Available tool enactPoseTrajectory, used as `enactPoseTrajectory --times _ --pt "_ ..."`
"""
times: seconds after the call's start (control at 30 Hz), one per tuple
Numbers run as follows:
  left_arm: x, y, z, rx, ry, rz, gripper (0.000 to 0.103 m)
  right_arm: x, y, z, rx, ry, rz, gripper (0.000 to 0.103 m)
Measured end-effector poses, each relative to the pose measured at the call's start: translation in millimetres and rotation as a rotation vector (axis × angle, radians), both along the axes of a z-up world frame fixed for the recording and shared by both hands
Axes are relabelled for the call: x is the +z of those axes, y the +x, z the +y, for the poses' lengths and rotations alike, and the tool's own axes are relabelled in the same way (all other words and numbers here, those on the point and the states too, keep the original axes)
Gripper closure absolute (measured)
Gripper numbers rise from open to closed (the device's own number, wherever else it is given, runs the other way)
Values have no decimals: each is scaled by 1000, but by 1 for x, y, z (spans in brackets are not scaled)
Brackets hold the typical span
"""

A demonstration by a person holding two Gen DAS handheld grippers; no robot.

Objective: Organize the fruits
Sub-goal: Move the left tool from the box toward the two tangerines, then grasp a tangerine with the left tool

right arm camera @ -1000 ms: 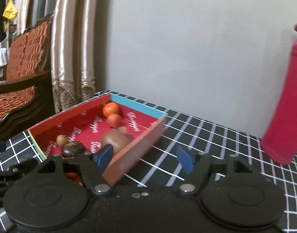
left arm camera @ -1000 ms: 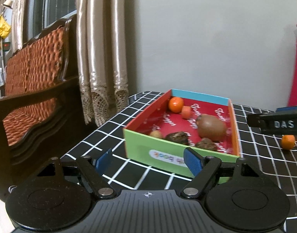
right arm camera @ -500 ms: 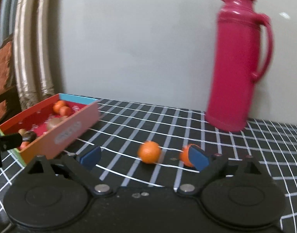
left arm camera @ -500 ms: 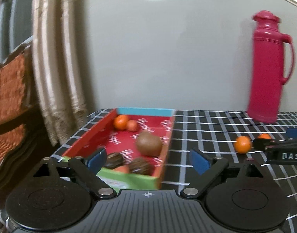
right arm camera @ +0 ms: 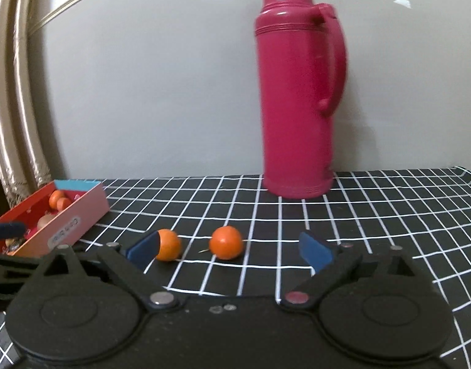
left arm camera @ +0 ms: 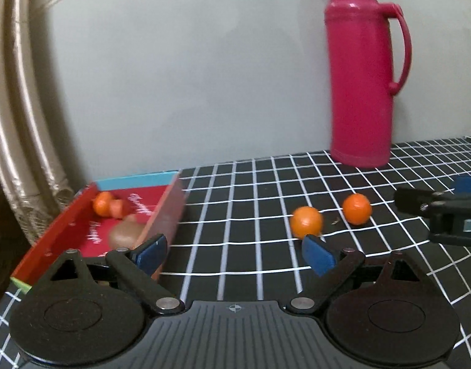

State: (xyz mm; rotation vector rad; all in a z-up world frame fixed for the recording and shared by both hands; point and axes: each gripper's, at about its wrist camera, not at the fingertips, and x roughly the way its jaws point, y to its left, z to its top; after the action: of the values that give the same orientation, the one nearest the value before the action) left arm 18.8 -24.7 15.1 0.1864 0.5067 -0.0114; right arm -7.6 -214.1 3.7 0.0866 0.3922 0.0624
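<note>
Two small oranges lie on the black checked tablecloth: one [left arm camera: 306, 222] [right arm camera: 168, 244] on the left, one [left arm camera: 356, 209] [right arm camera: 227, 243] on the right. A red box with a blue end [left arm camera: 81, 212] [right arm camera: 66, 215] at the left holds an orange, a brown fruit and other fruits. My left gripper [left arm camera: 234, 253] is open and empty, just short of the left orange. My right gripper [right arm camera: 227, 250] is open and empty, with the right orange just beyond its fingertips. The right gripper also shows at the right edge of the left wrist view [left arm camera: 444, 212].
A tall pink thermos flask [left arm camera: 363, 70] [right arm camera: 298, 89] stands at the back near the wall. Curtains [left arm camera: 17, 107] hang at the left behind the box. The table's right edge shows in the right wrist view [right arm camera: 469, 175].
Both grippers have swung right, away from the box, and now face the two oranges and the flask. Both stayed open.
</note>
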Motion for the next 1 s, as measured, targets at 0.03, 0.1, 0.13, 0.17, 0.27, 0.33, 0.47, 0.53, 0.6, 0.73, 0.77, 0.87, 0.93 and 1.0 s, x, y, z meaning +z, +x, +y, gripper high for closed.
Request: enactPoseTrajectory --times 0.03,0.1,0.13,0.17,0.27,0.33,0.47,0.53,0.6,0.73,0.77,0.87,0.93,1.0 --pt "-2 4 -5 -5 3 6 9 1 -1 -4 -8 6 -2 6" --pt "-5 11 -13 -9 10 11 9 1 -4 -11 -22 18 -4 6" --pt "-6 15 -17 -10 15 9 9 1 -5 -15 -28 25 -4 6" --pt "-8 19 -20 -10 17 7 9 0 -6 -18 -33 31 -3 6" --pt "-14 33 -30 -7 23 5 9 0 -11 -24 -40 37 -3 6" --pt "-18 41 -36 -14 22 10 9 0 -13 -27 -43 33 -5 6" --pt "-25 53 -47 -37 8 23 9 0 -14 -31 -51 41 -7 6" --pt "-29 57 -52 -45 13 25 9 -1 -13 -33 -50 53 -4 6" --pt "-33 60 -55 -51 11 27 9 0 -13 -34 -49 68 -1 6" --pt "-39 67 -58 -58 11 35 9 0 -11 -30 -35 84 1 6" --pt "-40 70 -58 -60 9 39 9 0 -11 -29 -31 80 1 6" --pt "-44 75 -59 -60 0 39 9 0 -9 -25 -24 63 2 6" --pt "-46 78 -60 -58 -5 36 10 -1 -9 -26 -20 60 2 6" --pt "-48 81 -61 -60 -5 36 17 -1 -8 -27 -20 66 5 6"
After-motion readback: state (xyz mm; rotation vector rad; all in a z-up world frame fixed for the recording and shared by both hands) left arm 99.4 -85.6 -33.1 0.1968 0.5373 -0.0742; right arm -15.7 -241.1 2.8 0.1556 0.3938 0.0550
